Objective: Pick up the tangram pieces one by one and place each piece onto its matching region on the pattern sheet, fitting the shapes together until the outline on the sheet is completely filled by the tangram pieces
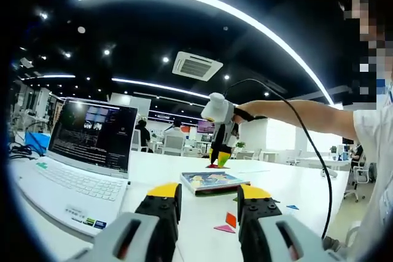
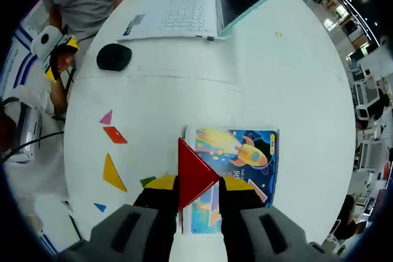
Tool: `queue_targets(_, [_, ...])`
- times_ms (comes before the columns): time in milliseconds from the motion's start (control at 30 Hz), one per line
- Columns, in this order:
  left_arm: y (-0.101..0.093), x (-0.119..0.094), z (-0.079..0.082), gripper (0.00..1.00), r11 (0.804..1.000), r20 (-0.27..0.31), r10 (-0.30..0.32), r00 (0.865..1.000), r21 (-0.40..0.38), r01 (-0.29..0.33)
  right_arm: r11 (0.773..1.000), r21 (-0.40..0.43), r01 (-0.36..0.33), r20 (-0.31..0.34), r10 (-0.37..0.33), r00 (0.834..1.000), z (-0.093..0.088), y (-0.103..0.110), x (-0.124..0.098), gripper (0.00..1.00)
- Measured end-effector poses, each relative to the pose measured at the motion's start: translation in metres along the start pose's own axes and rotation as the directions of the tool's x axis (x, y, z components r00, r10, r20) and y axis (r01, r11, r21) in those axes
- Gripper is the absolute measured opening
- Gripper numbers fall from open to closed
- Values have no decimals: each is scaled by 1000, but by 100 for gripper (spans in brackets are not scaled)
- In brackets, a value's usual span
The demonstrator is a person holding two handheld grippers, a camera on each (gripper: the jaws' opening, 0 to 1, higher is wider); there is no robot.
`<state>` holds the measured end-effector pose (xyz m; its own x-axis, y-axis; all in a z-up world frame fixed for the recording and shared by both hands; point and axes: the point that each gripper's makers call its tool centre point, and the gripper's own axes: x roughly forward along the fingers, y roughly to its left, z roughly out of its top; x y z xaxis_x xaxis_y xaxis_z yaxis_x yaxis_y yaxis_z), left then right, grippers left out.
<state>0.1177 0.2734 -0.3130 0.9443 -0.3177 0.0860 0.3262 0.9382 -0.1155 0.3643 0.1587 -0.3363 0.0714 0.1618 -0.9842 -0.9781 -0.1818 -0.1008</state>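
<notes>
- While the left gripper [image 1: 209, 204] idles low over the table [image 1: 159, 167], its view looks across the room: jaws spread, nothing between them. At 9 o'clock an open laptop [image 1: 86, 145]. Dead ahead at 12 o'clock lies the pattern sheet [image 1: 212, 181], and beyond it the right gripper [image 1: 220, 156] held out on the person's arm, with something red at its tips. Two loose pieces, orange [image 1: 231, 219] and pink [image 1: 225, 229], lie between the left jaws' tips.
- Right gripper view, looking straight down: the right gripper [image 2: 195, 188] pinches a large red triangle [image 2: 195, 173] on edge, its point toward 12 o'clock, hanging over the left border of the pattern sheet [image 2: 245, 151] with its rocket picture.
- Pieces waiting at 9 o'clock of the sheet: pink [image 2: 107, 117], orange [image 2: 115, 134], yellow [image 2: 113, 173], blue [image 2: 100, 207]; a green one [image 2: 147, 181] just beside the left jaw. A mouse [image 2: 114, 57] at 11 o'clock.
- My read: the triangle needs laying flat and turning to match its region; which region I cannot tell. Lower slowly, release only once its edges sit true.
</notes>
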Motion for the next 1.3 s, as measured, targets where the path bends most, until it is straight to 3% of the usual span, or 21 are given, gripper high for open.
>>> queue_targets(133, [1,8,-13,38,1000,-33,-7,999,5,7,999,38,17,4,-17,1000,-22,-29,1,28])
queue_targets(267, [6,6,-13,38,999,-32,5,999,33,-4,999,34,23,5,-24,1000,-39,-41,8,28])
queue_targets(333, [10,4,-10,38,999,-18,15,1000,37,-15,1000,13,24,-30,-24,999,-55,-53,15,28])
queue_targets(433, [11,5,-13,38,999,-23,17,1000,44,-16,1000,12,20,-36,-20,999,-63,-65,21,28])
queue_targets(767, [16,16,-40,38,999,-88,14,996,44,-10,1000,2,-3,-56,3,998,-67,-85,50,28])
queue_targets(1300, [17,12,-41,38,999,-89,16,996,44,-12,999,20,-30,-76,32,997,-68,-91,63,28])
